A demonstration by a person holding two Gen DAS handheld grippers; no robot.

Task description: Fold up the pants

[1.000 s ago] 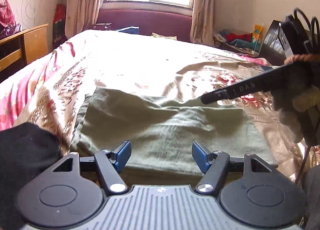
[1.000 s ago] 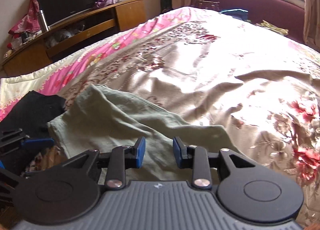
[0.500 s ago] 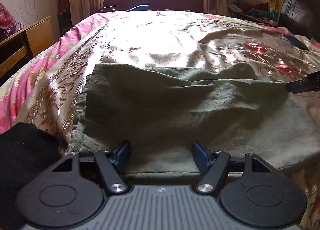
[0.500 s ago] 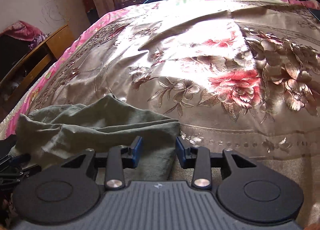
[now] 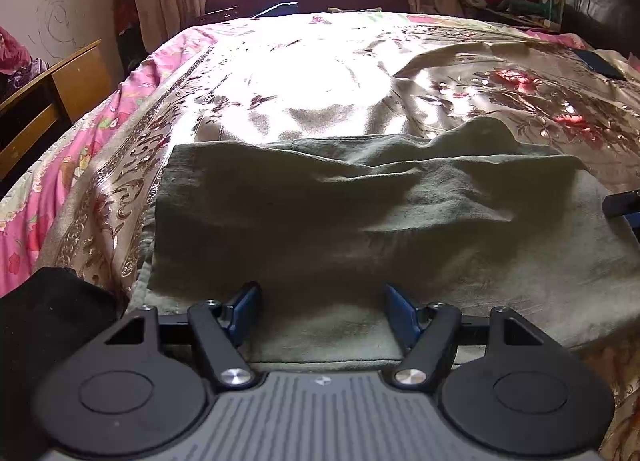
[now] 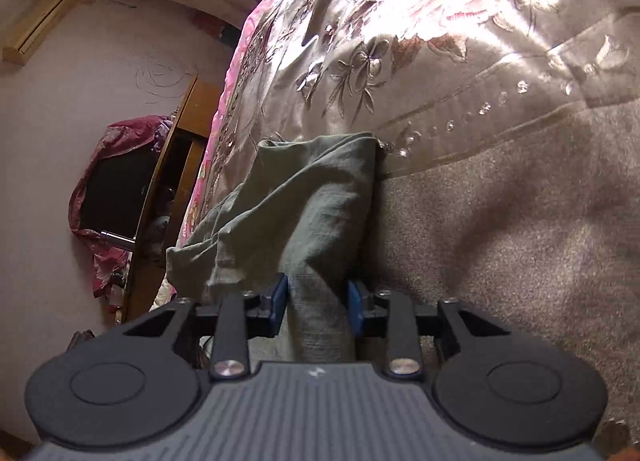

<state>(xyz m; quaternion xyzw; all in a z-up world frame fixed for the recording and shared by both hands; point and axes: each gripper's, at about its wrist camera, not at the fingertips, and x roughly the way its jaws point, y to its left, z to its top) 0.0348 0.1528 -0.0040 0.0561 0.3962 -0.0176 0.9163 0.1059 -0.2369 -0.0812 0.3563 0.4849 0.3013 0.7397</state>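
The olive-green pants (image 5: 360, 221) lie folded in a wide rectangle on the floral bedspread (image 5: 304, 73). My left gripper (image 5: 322, 303) is open, low over the near edge of the pants, with the cloth spread between its blue pads. My right gripper (image 6: 318, 297) is rolled sideways at the right end of the pants (image 6: 304, 205); a fold of the cloth sits between its blue pads, which stand apart and are not clamped. A part of the right gripper (image 5: 624, 203) shows at the right edge of the left wrist view.
A black garment (image 5: 52, 313) lies at the bed's near left corner. A wooden cabinet (image 5: 48, 93) stands left of the bed. A dark phone-like object (image 5: 600, 63) lies at the far right of the bed. A headboard and clutter are beyond.
The right gripper has dropped to the pants' right end and rolled sideways, with cloth now between its pads. The left gripper has tilted down and moved closer over the pants' near edge.
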